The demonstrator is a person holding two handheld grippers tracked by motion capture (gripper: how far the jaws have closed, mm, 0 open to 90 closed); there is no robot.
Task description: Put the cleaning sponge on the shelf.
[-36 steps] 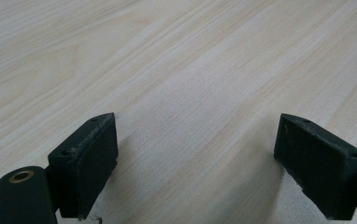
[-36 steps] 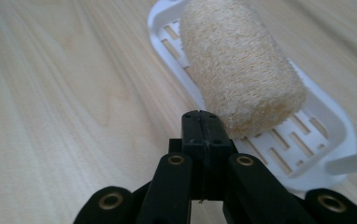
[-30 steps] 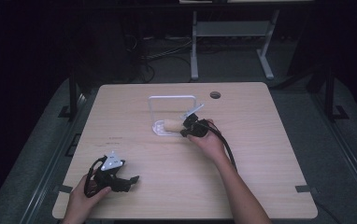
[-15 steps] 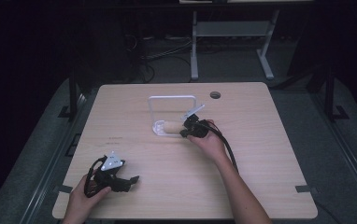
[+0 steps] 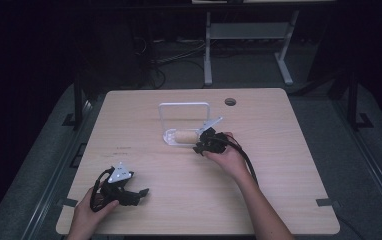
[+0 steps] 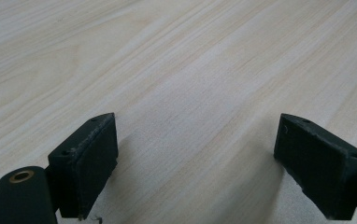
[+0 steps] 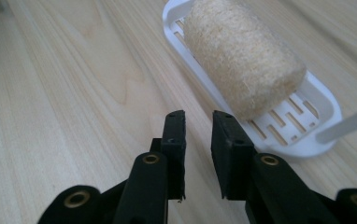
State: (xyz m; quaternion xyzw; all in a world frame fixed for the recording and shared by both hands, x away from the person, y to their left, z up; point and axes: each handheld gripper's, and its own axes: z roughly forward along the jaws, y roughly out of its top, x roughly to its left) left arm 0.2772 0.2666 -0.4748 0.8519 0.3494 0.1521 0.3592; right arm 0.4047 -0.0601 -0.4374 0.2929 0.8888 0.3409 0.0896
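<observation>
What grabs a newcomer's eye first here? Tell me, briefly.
The tan fibrous roll lying in a white slotted tray near the middle of the table stands out. The right gripper sits just short of the tray, jaws nearly closed on nothing, while the left gripper rests open at the near left corner.

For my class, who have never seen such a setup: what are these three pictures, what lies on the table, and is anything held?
A person holds a hand tool with a two-jaw claw in each hand. One picture looks down from above the wooden table; the other two come from cameras riding on each claw. The left claw rests over bare wood near the table's front, jaws wide apart, holding nothing. The right claw points at a white slotted tray carrying a tan, rough-textured roll. Its jaws stand close together with only a narrow gap, and nothing is between them.
</observation>
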